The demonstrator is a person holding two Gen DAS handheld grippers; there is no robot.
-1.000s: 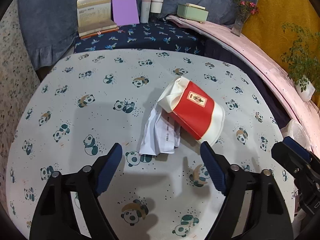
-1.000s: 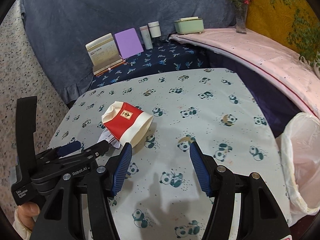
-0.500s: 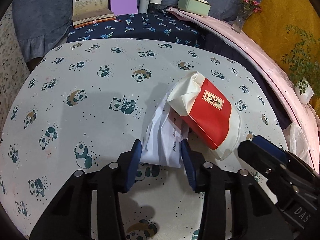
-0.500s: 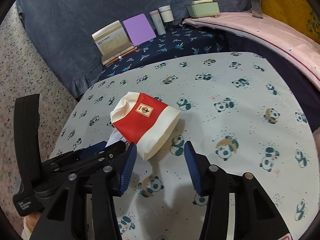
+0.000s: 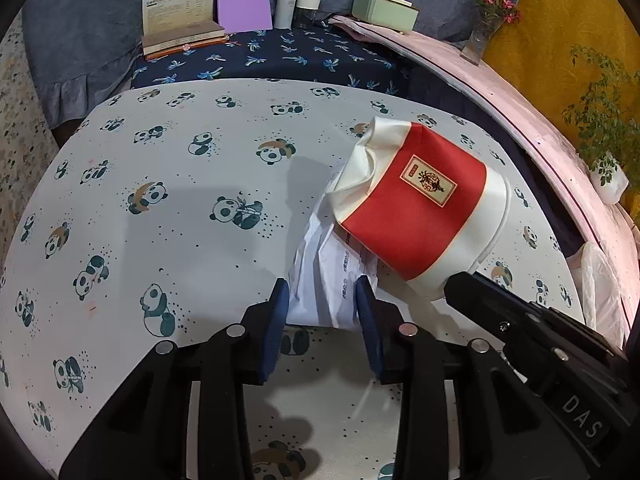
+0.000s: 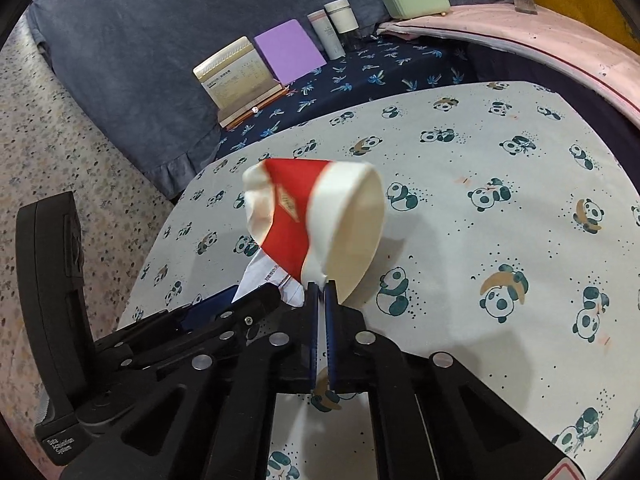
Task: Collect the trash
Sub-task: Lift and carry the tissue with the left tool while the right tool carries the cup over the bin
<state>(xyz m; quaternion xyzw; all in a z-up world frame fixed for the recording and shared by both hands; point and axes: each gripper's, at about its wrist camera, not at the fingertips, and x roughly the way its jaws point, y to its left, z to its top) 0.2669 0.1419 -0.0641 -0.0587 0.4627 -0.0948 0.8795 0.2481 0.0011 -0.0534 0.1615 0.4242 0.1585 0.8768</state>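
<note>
A crushed red and white paper cup [image 5: 416,208] lies tilted on the panda-print table [image 5: 160,184], over a crumpled white paper [image 5: 332,280]. My left gripper [image 5: 322,300] is shut on the near end of the paper. My right gripper [image 6: 321,292] is shut on the rim of the cup [image 6: 316,216] and holds it tilted, raised off the table. The paper [image 6: 268,276] shows under the cup in the right wrist view, beside the left gripper's body [image 6: 224,312].
A white plastic bag [image 5: 600,280] hangs off the table's right edge. At the back stand a booklet [image 5: 180,12], a purple notebook [image 5: 242,2], two bottles [image 5: 300,0] and a green box [image 5: 384,8]. A flower vase [image 5: 480,36] and a plant [image 5: 604,120] are at the right.
Both grippers moved forward and closed: the left on the crumpled paper, the right on the cup's rim. The cup has tipped and lifted.
</note>
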